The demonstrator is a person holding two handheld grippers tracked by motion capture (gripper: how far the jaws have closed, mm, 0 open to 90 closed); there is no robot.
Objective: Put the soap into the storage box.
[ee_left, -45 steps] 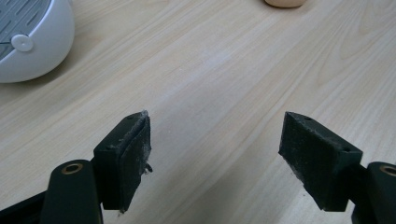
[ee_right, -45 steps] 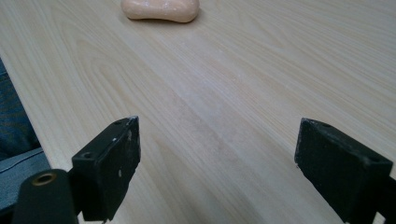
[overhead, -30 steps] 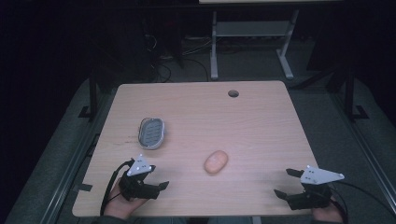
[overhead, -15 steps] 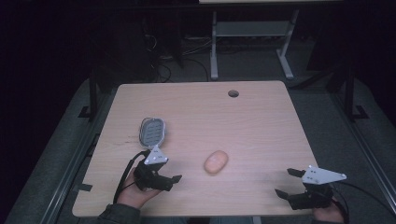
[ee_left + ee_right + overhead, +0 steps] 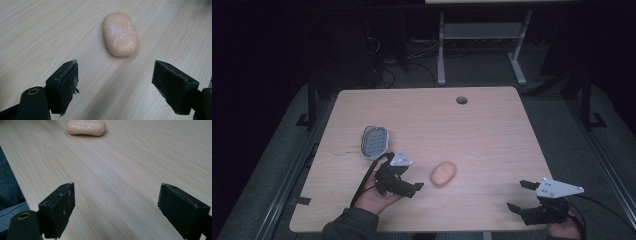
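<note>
While the left tool [image 5: 408, 186] hangs low over the bench [image 5: 482, 130] with its jaws spread wide and nothing between them, the peach soap bar [image 5: 120, 34] lies flat on the wood just ahead of it, in line with the gap. The right tool [image 5: 518, 196] is also wide open and empty near the bench's near edge, with the soap well apart from it. A grey oval soap dish [image 5: 375, 141] sits just behind the left tool.

Left gripper [image 5: 409, 187] held low in the left hand [image 5: 374, 196], jaws spread wide, aimed to the right. Right gripper [image 5: 518, 196] near the worktop's near-right corner, jaws likewise wide apart.
</note>
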